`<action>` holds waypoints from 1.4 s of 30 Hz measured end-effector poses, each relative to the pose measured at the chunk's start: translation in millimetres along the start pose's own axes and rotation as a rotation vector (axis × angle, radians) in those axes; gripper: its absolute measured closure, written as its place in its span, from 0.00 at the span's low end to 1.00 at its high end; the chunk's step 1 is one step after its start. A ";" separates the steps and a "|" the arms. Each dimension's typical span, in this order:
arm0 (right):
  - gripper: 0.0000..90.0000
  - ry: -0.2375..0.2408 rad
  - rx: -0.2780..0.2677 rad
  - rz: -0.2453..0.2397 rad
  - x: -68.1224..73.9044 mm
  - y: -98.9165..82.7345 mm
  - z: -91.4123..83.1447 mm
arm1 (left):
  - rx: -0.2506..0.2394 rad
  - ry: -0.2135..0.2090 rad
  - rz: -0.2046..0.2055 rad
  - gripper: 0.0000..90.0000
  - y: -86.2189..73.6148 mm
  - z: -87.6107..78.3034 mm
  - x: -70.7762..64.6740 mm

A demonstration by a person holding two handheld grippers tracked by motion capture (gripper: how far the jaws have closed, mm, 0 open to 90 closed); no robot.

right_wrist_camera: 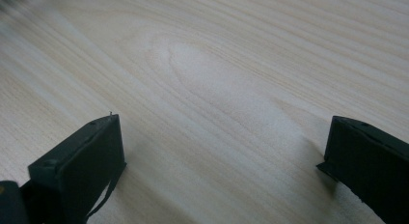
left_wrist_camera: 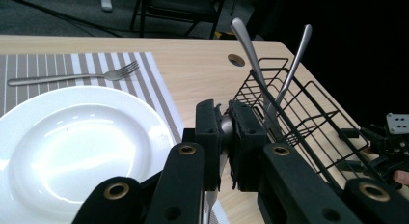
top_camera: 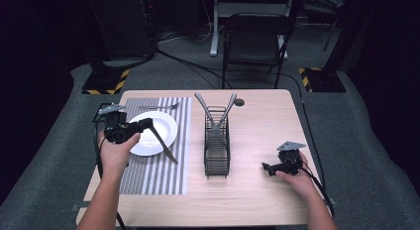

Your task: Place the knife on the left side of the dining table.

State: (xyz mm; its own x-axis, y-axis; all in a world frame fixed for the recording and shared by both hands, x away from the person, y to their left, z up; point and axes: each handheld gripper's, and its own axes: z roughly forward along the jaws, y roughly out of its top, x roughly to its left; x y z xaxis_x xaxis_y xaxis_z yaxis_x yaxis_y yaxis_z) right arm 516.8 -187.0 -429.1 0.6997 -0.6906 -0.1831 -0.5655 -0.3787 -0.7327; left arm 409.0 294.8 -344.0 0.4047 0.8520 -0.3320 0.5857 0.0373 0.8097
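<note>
The left hand-held gripper clamps one knife above one plate; the right hand-held gripper gapes.

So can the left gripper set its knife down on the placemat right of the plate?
Probably yes: the left gripper holds the knife above the striped placemat, bare there beside the plate.

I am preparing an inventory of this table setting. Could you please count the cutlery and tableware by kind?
Silver metal knife, held in the left gripper: 1
Silver metal fork on the striped placemat: 1
Silver utensil handles standing in the black wire basket: 2
Round white plate: 1
Striped placemat: 1
Black wire basket: 1
Total: 7
</note>
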 end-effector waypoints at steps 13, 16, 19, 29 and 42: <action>0.00 0.002 0.001 0.002 0.2 0.1 0.0 | -0.056 0.049 -0.077 0.92 -19.4 -5.9 16.6; 0.00 0.002 0.001 0.002 0.2 0.1 0.1 | -0.069 0.076 -0.101 0.92 -25.4 -10.4 23.3; 0.00 0.002 0.001 0.002 0.2 0.1 0.0 | -0.069 0.092 -0.116 0.90 -29.3 -13.6 28.5; 0.00 0.002 0.001 0.002 0.2 0.0 0.0 | -0.091 0.148 -0.207 0.87 -48.7 -22.4 52.8; 0.00 0.002 0.002 0.003 0.2 0.1 0.0 | -0.115 0.197 -0.273 0.85 -66.5 -25.6 69.1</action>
State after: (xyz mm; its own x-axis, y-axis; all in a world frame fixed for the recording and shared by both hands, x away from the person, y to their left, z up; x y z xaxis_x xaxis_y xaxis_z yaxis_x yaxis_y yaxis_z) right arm 516.9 -187.2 -429.3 0.6975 -0.6927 -0.1837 -0.5665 -0.3760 -0.7333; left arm 380.0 364.6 -408.5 0.0939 0.8865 -0.4531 0.5664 0.3267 0.7566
